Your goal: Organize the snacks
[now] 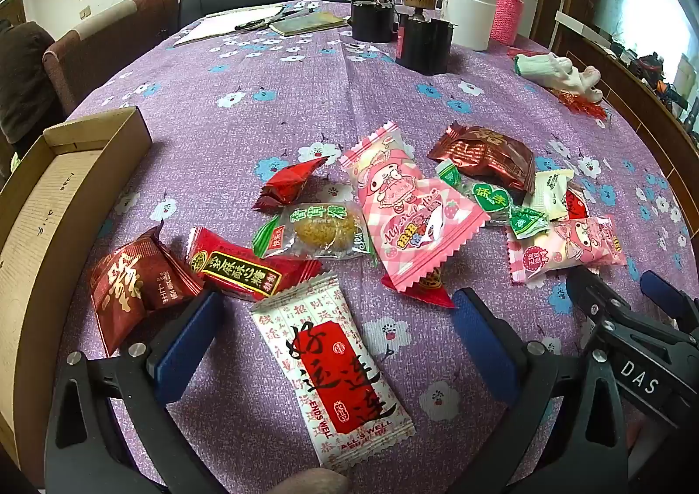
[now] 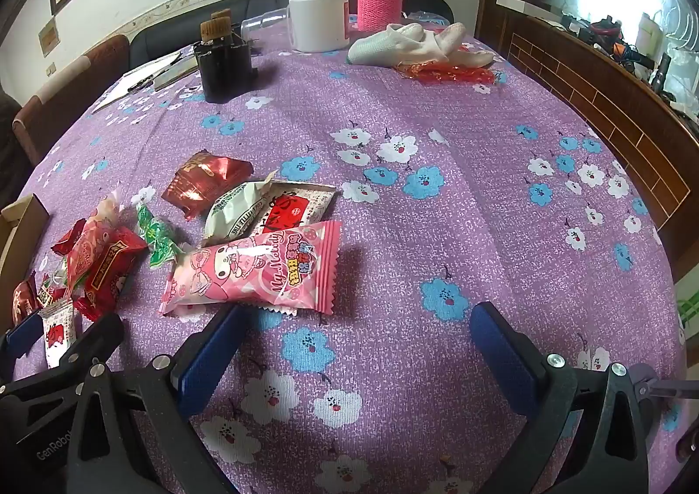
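Note:
Several wrapped snacks lie scattered on the purple flowered tablecloth (image 1: 271, 100). My left gripper (image 1: 336, 310) is open, its blue pads either side of a white and red snack pack (image 1: 332, 371) lying on the cloth. A dark red pack (image 1: 131, 280), a red candy (image 1: 244, 271), a green cake pack (image 1: 314, 231) and a large pink pack (image 1: 410, 210) lie just beyond. An open cardboard box (image 1: 57, 205) stands at the left. My right gripper (image 2: 354, 314) is open and empty over bare cloth, beside another pink pack (image 2: 257, 271).
Two dark grinders (image 1: 402, 26), a white jar (image 1: 469, 13) and a pink-sleeved flask (image 1: 506, 8) stand at the far edge. White gloves (image 2: 419, 41) and red netting (image 2: 450, 74) lie at the far right. Papers (image 1: 236, 24) lie at the back left.

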Motion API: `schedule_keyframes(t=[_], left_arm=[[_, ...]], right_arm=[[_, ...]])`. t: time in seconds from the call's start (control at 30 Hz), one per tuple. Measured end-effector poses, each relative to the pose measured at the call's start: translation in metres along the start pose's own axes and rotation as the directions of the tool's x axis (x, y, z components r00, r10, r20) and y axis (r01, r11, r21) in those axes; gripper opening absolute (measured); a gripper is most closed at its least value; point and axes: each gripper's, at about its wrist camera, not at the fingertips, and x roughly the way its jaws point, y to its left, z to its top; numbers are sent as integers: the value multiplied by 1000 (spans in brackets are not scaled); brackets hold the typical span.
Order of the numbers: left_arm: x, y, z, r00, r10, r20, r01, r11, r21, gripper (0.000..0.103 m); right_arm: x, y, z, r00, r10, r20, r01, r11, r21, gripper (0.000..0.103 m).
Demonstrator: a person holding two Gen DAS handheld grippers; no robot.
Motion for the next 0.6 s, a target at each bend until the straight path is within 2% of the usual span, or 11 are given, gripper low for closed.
schedule_keyframes(t=[0.6], left_arm=[[-1,0,-1,1000,6,-3,-6,1000,-4,103]], right_arm=[[0,0,0,1000,1,0,-1,1000,1,103]])
